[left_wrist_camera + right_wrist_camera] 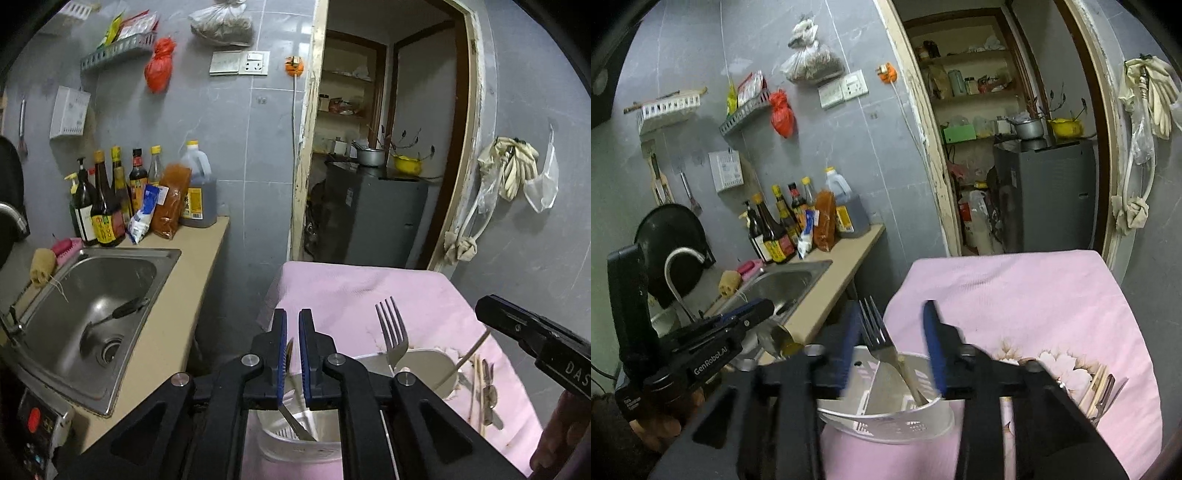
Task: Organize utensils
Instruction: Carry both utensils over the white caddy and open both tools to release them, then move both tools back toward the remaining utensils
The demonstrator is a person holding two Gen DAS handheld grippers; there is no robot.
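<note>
Over the white utensil holder (886, 417) on the pink-clothed worktop (1034, 295), the right tool (892, 347) stands parted around the near-upright fork (882, 343), tines up, handle already inside, while the left tool (292, 354) pinches a spoon (289, 354) alongside.

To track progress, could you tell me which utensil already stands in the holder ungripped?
The fork, tines up between the open right tongs. The spoon is clamped in the left tongs; the chopsticks lie on the cloth.
</note>
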